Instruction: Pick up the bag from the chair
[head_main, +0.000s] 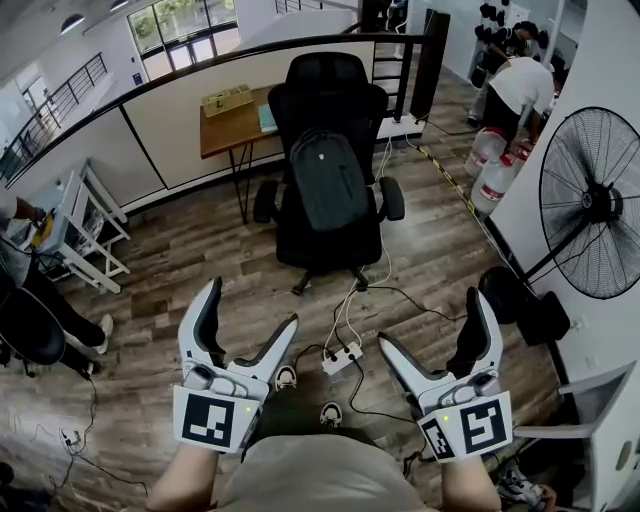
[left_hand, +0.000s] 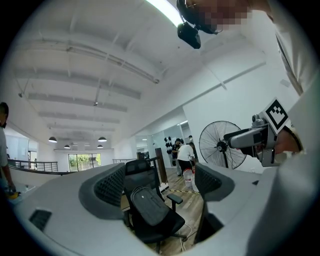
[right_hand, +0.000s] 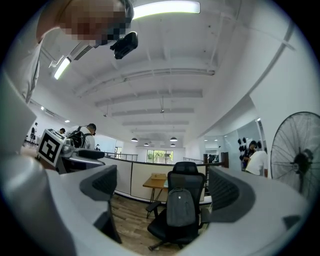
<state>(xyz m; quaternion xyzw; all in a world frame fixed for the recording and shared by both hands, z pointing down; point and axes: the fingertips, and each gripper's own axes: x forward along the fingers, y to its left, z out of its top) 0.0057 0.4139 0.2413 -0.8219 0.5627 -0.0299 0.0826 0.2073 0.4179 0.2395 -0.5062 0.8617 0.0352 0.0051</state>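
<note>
Head view
- Chair (head_main: 330, 75): a black office chair on the wood floor, its seat facing the person.
- Bag (head_main: 328, 180): a dark backpack standing upright on the chair's seat, leaning back on the backrest.
- Left gripper (head_main: 252, 305): in front of the chair and well apart from it. Its jaws are spread wide with nothing in them.
- Right gripper (head_main: 432, 320): also in front of the chair and well apart from it. Its jaws are spread wide and hold nothing.
- Desk (head_main: 225, 125): a wooden desk just behind the chair, to its left.
- Fan (head_main: 592, 205): a standing fan well to the right of the chair.
- Power strip (head_main: 342, 358): on the floor between the chair and the grippers.

Left gripper view
- Jaws: wide apart, with no pad touching anything.
- Bag (left_hand: 148, 205): seen far off through the gap, on the chair. It appears to tilt against the backrest, though the lens warps the view.

Right gripper view
- Jaws: wide apart, gripping nothing.
- Bag (right_hand: 180, 207): framed between the jaws at a distance, upright on the chair, with the desk behind the chair.
</note>
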